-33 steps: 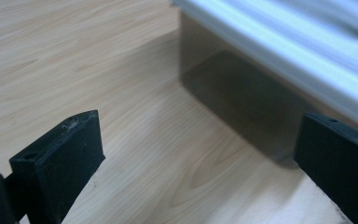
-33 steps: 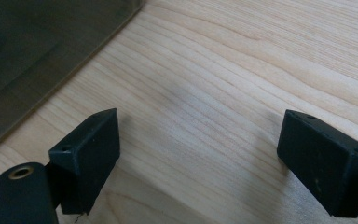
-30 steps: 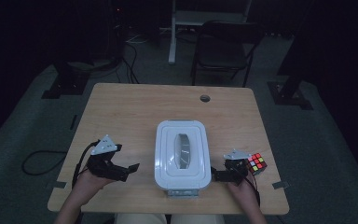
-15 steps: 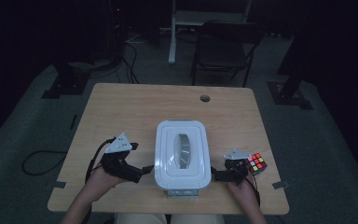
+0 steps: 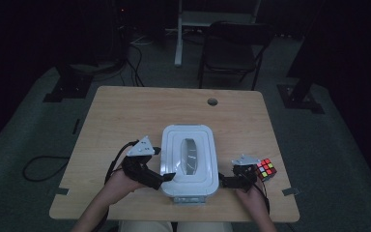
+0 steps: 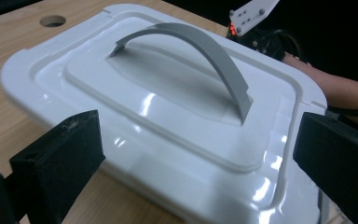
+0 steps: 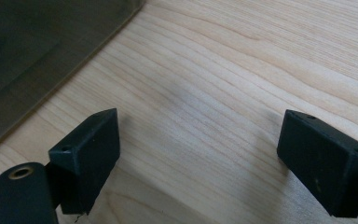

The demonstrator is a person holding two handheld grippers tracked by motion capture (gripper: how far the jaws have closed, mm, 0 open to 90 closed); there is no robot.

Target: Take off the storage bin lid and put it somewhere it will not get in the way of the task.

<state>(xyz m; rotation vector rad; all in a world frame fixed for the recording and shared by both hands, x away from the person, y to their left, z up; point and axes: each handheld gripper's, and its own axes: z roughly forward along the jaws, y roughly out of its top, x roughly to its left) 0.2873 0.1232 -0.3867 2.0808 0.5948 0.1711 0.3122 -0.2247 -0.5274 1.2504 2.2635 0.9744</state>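
The white lidded box [image 5: 189, 162] sits near the front edge of the wooden table [image 5: 125, 116], roughly in the middle, with its lid on and its grey arched handle [image 6: 191, 51] untouched. The left gripper [image 5: 166, 177] is at the box's left front corner with its jaws spread wide, one on either side of that corner in the left gripper view, though not closed on anything yet. The right gripper [image 5: 222, 182] rests low just off the box's right side, jaws likewise apart over bare wood, with the dark wall of the box off to one side in the right gripper view. So the work looks to be at its very start: both grippers are brought up to the box, and gripping, lifting or opening it all remain to be done (which of these is meant, I cannot tell). A colourful puzzle cube [image 5: 265, 168] lies beside the right hand, apart from the box. Against the earlier frames, the left gripper has moved in from well left of the box to its corner, while the right gripper has hardly shifted.
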